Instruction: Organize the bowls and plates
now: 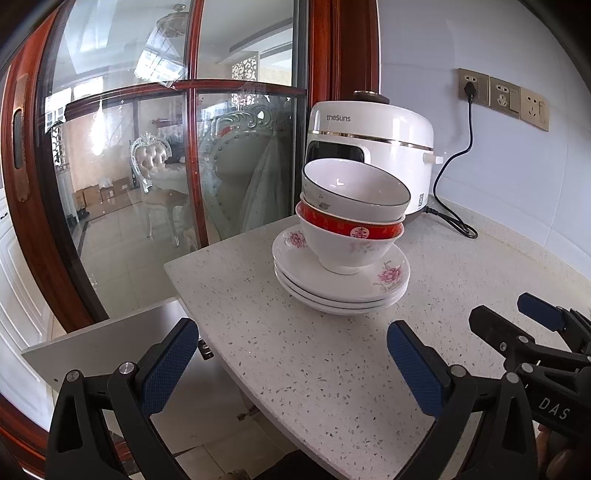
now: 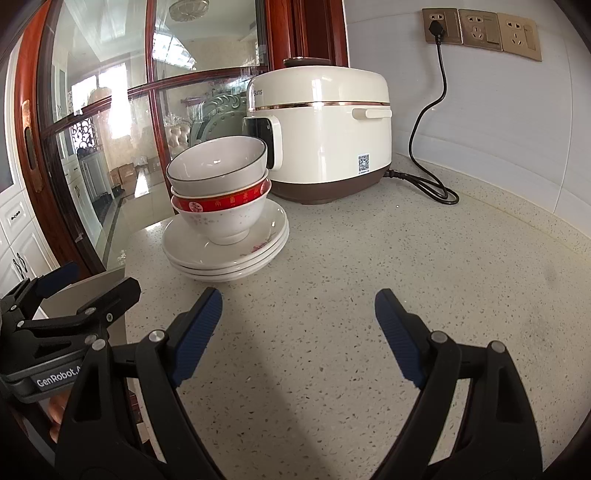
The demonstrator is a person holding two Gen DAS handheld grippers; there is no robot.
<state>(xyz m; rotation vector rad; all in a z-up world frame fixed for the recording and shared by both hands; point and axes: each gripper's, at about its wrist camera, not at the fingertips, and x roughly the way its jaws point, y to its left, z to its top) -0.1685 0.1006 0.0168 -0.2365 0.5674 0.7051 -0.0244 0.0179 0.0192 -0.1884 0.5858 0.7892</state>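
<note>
the left gripper and the right gripper both stand wide apart at the bottom of their frames, holding nothing. above them, mid-frame, a stack of bowls sits on a stack of plates on the speckled counter, well apart from both. nothing lies between. behind the stack stands a white rice cooker marked "thesuns", its cord plugged into wall sockets at upper right. the left gripper's body reads "genrobot".

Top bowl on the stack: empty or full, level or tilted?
Empty and tilted: the top bowl shows a bare white interior and leans on the red-banded bowl.
</note>
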